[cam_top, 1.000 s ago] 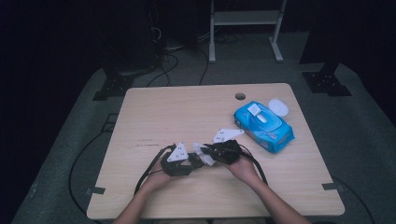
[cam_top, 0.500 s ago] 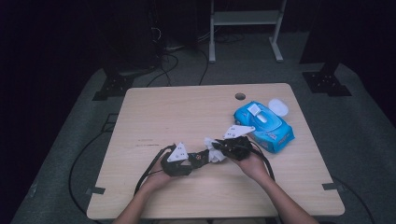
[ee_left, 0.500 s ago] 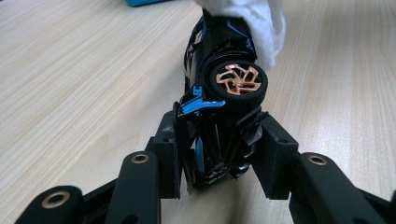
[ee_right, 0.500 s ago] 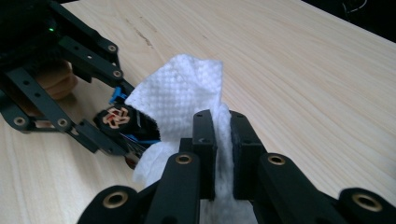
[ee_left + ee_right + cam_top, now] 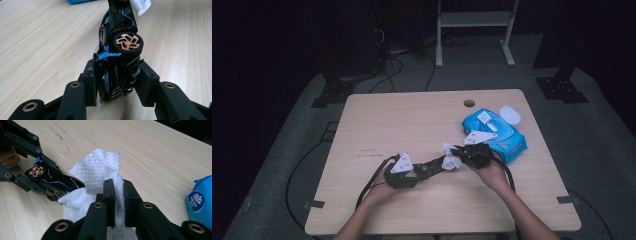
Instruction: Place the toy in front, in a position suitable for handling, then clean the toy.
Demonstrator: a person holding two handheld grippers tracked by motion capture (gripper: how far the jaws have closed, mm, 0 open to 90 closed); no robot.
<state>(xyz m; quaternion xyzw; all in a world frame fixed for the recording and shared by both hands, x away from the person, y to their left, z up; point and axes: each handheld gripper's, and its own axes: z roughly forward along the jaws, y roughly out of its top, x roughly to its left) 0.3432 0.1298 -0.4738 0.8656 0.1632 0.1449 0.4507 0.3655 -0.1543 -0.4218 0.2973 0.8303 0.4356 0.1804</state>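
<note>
Your left gripper (image 5: pixel 419 171) sits low on the wooden table (image 5: pixel 412 120), its jaws clamped on the rear end of a black toy car (image 5: pixel 117 47) with blue trim. In the left gripper view the pads (image 5: pixel 90 82) press on both flanks of the car, which lies turned on its side so that a copper-spoked wheel (image 5: pixel 126 42) faces up. The car stretches away from that gripper toward your other hand, near the table's middle front. At its far end, your right gripper (image 5: pixel 457 155) pinches a white wet wipe (image 5: pixel 97 172), jaws pressed nearly together with the cloth between them. The wipe lies against the car's nose. Just beside your right hand (image 5: pixel 489 172), toward the table's right edge, lies a blue pack of wipes (image 5: pixel 497 132) with its white lid flipped open.
</note>
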